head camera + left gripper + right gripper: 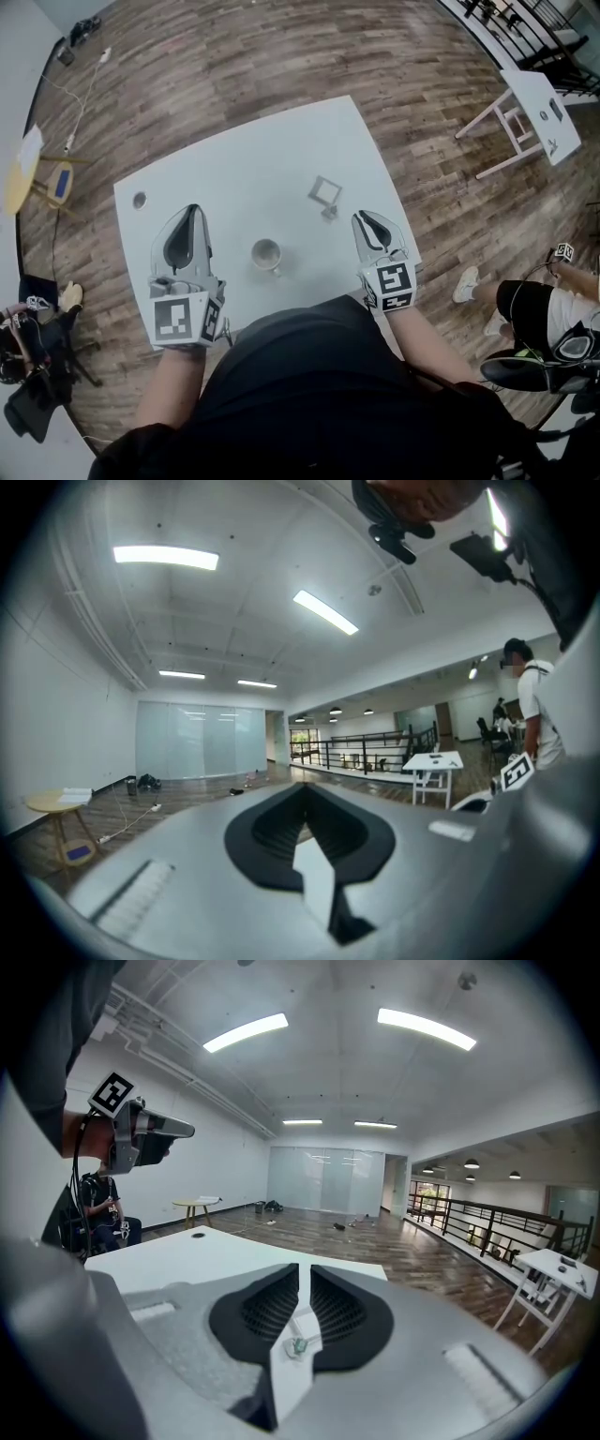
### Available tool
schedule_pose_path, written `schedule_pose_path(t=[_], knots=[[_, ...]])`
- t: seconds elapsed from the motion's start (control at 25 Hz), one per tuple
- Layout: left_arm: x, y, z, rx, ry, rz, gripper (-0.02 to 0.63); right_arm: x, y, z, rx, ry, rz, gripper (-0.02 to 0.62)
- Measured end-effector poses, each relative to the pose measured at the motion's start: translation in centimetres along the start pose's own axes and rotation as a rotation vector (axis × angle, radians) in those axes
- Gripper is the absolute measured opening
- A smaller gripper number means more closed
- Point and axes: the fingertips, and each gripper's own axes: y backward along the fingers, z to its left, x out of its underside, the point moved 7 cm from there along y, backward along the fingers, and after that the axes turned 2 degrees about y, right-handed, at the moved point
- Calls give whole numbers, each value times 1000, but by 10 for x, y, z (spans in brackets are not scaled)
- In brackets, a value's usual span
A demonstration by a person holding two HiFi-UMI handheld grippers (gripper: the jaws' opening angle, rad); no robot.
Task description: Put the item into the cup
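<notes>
Right gripper (304,1277): ribbed black pads a thin slit apart, pressing on nothing. A small whitish-green piece (298,1344) shows low in the slit. Left gripper (305,791): pad tips together, empty. A round pale cup (266,254) stands between the grippers on the matte white table (234,169). An open grey square frame (325,191) lies beyond the cup to its right, apart.

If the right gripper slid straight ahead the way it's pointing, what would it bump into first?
Probably the small white item on the table, seen in the slit between the jaws of the right gripper; depth unclear.
</notes>
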Motion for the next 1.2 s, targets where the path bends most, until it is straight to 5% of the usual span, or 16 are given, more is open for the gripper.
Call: schedule_pose_path(t=[1.2], knots=[[1, 22, 16, -71, 15, -14, 6, -17, -5, 5, 0, 57, -49, 2]])
